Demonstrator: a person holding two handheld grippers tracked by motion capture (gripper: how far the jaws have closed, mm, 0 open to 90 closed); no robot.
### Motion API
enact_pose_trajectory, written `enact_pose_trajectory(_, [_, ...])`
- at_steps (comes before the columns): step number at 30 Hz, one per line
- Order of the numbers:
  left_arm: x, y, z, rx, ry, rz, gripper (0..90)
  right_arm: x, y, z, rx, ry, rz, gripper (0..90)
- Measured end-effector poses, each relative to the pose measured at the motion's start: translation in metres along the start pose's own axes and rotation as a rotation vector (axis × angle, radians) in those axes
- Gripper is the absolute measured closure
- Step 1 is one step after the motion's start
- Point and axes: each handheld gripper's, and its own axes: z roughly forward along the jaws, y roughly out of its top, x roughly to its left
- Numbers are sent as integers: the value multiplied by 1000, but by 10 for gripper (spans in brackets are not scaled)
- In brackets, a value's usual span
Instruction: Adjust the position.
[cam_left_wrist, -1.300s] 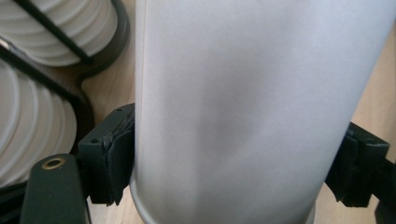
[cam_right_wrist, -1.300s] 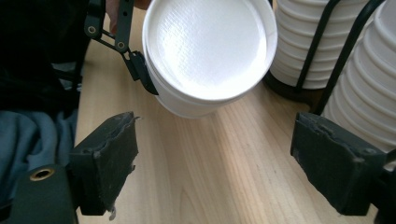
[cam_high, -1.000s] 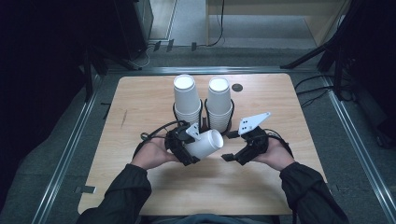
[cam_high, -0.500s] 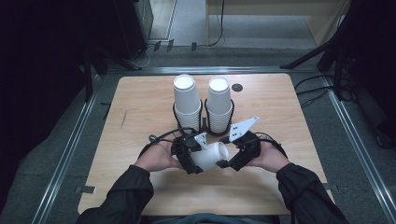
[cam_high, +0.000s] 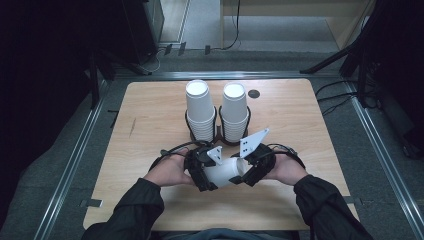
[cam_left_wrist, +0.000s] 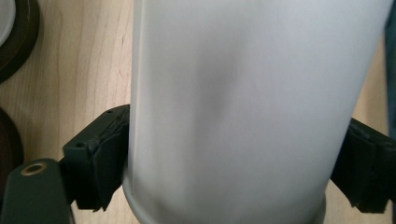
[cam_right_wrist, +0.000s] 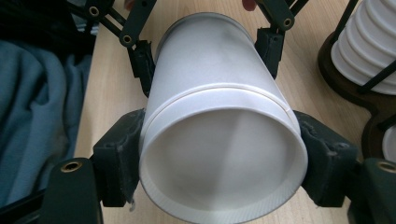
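Note:
A white paper cup (cam_high: 227, 172) lies on its side above the table's near middle, held between both grippers. My left gripper (cam_high: 204, 175) grips its base end; in the left gripper view the cup (cam_left_wrist: 243, 107) sits between the pads (cam_left_wrist: 105, 163), which touch it though the jaws have just been opening slightly. My right gripper (cam_high: 251, 172) is at the mouth end; its jaws have just been closing and press the cup (cam_right_wrist: 219, 154) near the rim. A seam around the cup suggests two nested cups. In the right gripper view the left gripper (cam_right_wrist: 208, 51) grips the far end.
Two tall stacks of white cups (cam_high: 200, 107) (cam_high: 235, 107) stand in a black wire holder (cam_high: 217, 137) just behind the grippers. The holder's dark base (cam_right_wrist: 355, 88) lies close to the right gripper. The wooden table (cam_high: 150, 125) has a small black disc (cam_high: 254, 93) at the back.
The hands came together and slightly nearer the person. The right gripper, apart from the cup a second ago, has moved onto its mouth end and closed on it.

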Motion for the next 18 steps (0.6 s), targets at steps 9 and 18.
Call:
enact_pose_trajectory(9, [4, -5, -5, -67, -18, -71, 63, 0, -5, -6, -19, -11, 11, 254])
enact_pose_trajectory(18, [10, -18, -20, -129, 1, -100, 72, -3, -11, -17, -39, -54, 35, 254])
